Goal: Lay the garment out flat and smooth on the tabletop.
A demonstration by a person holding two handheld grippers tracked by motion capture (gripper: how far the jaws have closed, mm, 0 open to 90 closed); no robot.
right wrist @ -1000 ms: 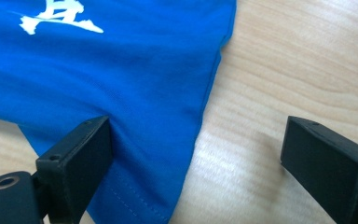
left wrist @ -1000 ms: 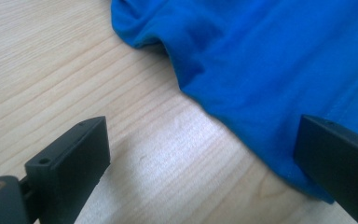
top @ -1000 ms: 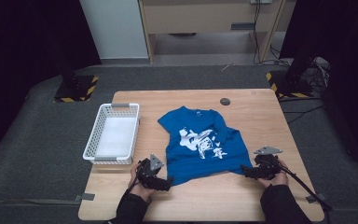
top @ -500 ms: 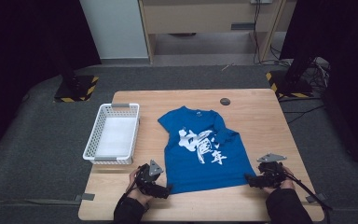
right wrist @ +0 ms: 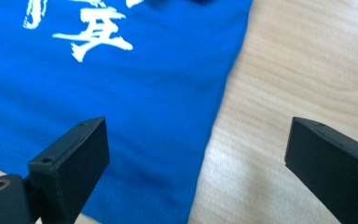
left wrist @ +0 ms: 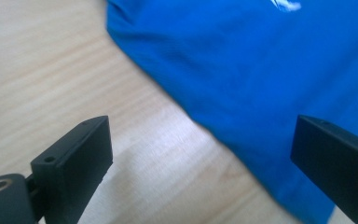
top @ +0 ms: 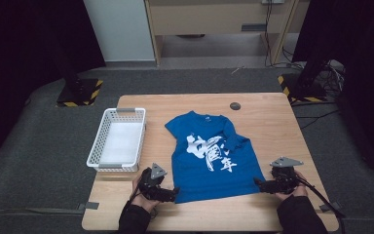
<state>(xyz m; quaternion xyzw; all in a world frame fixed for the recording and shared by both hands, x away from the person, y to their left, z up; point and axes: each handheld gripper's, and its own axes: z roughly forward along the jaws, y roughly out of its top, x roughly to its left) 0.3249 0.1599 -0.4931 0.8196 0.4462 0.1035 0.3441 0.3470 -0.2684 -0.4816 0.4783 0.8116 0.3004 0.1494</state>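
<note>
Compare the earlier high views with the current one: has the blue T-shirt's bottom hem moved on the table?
Yes. The blue T-shirt's hem now lies nearer the table's front edge, pulled flat and away from the dark round disc.

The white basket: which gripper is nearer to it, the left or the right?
Left. The left gripper sits just below the white basket, at the near left corner of the blue shirt. The right gripper is across the shirt, at its near right corner.

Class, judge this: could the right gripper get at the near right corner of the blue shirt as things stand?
Probably yes: the right gripper stands open beside the blue shirt, its edge between the jaws, with bare table around.
</note>
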